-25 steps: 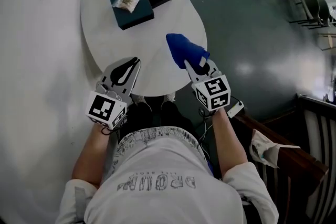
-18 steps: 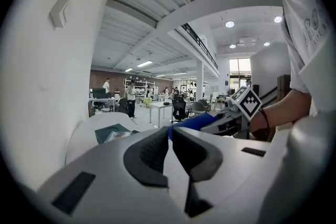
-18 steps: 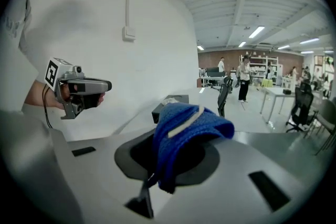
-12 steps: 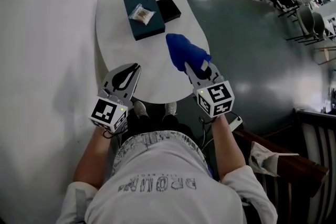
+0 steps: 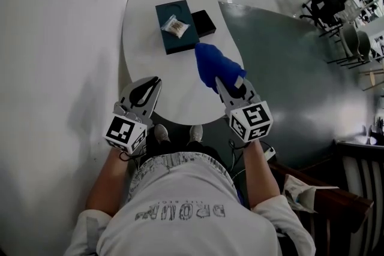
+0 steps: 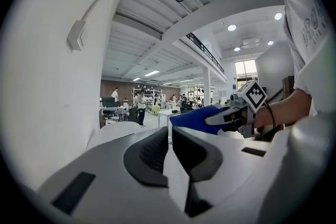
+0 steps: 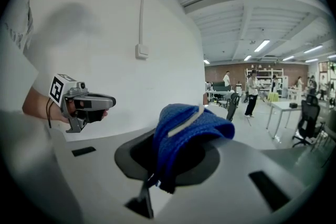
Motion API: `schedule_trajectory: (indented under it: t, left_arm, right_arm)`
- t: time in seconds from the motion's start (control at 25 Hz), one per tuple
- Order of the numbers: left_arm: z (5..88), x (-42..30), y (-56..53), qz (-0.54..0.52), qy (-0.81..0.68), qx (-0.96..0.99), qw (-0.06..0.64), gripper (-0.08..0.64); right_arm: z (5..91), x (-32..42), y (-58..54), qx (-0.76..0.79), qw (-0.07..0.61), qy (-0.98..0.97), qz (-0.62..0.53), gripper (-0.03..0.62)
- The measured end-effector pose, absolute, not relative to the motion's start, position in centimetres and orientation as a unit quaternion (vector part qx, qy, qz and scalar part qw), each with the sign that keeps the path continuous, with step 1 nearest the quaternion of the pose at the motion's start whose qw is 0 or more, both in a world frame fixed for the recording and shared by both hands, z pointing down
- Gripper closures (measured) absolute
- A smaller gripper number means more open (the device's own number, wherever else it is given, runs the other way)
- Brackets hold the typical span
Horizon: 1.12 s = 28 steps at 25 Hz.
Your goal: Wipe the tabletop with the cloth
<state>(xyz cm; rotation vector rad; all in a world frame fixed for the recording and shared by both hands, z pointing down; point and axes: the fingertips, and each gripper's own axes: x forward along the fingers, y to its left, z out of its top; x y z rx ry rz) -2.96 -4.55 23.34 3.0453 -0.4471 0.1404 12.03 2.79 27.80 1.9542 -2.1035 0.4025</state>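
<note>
Blue cloth (image 5: 213, 65) is pinched by the right gripper (image 5: 227, 83) over the white tabletop (image 5: 150, 39), while the left gripper (image 5: 155, 81) beside it is pressed together, empty.

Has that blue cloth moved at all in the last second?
Yes. In the head view the blue cloth, held by the right gripper, has gone forward toward the dark box; their gap has nearly closed.

White oval table (image 5: 155, 78), a dark teal box (image 5: 183, 40) just beside a black box (image 5: 204, 23)
</note>
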Motion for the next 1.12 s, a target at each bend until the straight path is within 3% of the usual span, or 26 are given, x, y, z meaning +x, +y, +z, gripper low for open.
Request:
schedule_trajectory:
  t: [1.12]
  left_arm:
    - [23.1, -4.8, -7.9, 0.038, -0.177, 0.983, 0.036, 0.52]
  right_arm:
    - [24.6, 9.5, -0.9, 0.64, 0.11, -0.753, 0.109, 0.525]
